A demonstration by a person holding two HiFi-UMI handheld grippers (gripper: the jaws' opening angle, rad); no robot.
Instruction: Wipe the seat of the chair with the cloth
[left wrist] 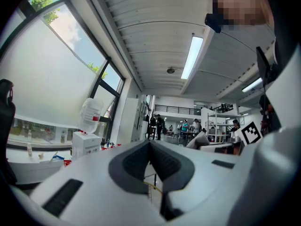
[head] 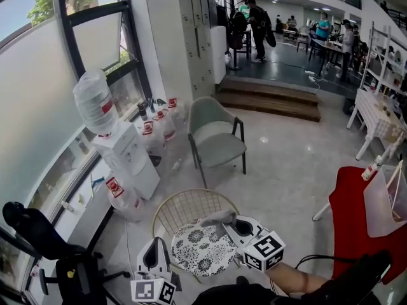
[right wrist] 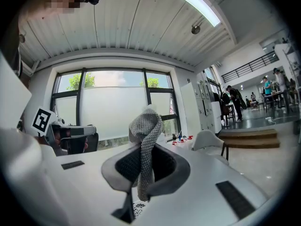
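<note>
The left gripper (head: 154,245) sits lowest in the head view, with its marker cube (head: 153,291) at the bottom edge. It is just off the front left edge of the chair (head: 184,200), a round one with a wire back. In the left gripper view, this gripper's fingers (left wrist: 131,161) meet at the tips and nothing is caught between them.

To its right lies the seat (head: 191,253), a round cushion with a black-and-white flower print, between the two grippers. The cloth (head: 215,217), grey and knitted, hangs over the rear right part of the seat, near the wire back. The pictures do not show whether it touches the cushion.

The right gripper (head: 230,223) holds the cloth. In the right gripper view its fingers (right wrist: 167,166) are closed on the cloth, which is pinched between the dark pads. One fold stands up above the fingertips and a strip hangs down between them. A sliver of the patterned cushion shows below the fingers in that view. This gripper's own marker cube sits just behind it, over the seat's right edge, and the person's bare forearm (head: 304,278) runs off toward the lower right.

Farther back on the floor, a water dispenser (head: 124,154) stands by the window at the left. A pale green armchair (head: 216,138) stands to its right, well apart from the wire chair.
</note>
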